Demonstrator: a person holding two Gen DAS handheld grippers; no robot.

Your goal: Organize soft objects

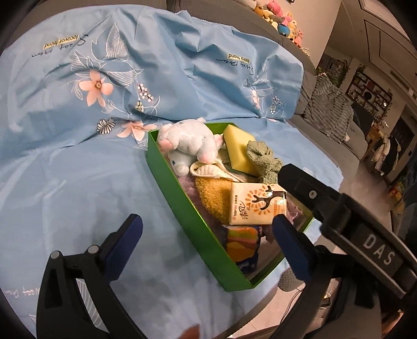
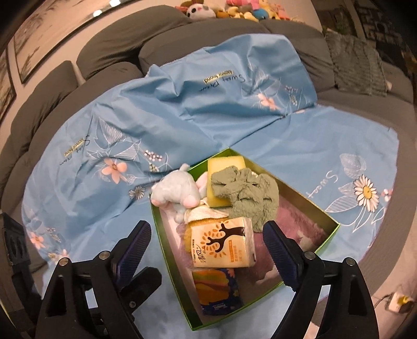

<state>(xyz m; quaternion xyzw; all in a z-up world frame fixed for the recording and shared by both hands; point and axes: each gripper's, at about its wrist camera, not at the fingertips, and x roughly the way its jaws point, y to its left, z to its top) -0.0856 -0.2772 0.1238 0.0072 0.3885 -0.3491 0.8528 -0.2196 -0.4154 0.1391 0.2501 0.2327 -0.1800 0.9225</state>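
Box (image 1: 182, 208), green and open-topped, sits on a blue flowered sheet (image 1: 65, 169) over a grey sofa (image 1: 307, 114). In the left wrist view the left gripper (image 1: 207, 230) hangs released, nothing between its blue pads; its right finger overlaps the box's near corner and hides part of the rim. Inside lie a pale plush (image 1: 190, 142), a yellow sponge (image 1: 239, 148), a green cloth (image 1: 263, 161), a cream cloth (image 1: 208, 170) and an orange towel (image 1: 213, 198), half buried. A tissue pack (image 1: 258, 203) rests on them, above a colourful pack (image 1: 243, 247) whose print is too blurred to read. The right gripper's black body crosses the right side and covers the box's far edge.

In the right wrist view the right gripper (image 2: 207, 238) also stands released and empty above the box (image 2: 166, 250). The plush (image 2: 177, 193) leans over the rim. The green cloth (image 2: 247, 193) covers most of the sponge (image 2: 224, 164). The tissue pack (image 2: 221, 242) hides the orange towel almost wholly. Purple fluff (image 2: 297, 219) lines the floor. Toys (image 2: 229, 11) along the sofa back are cut off by the frame.
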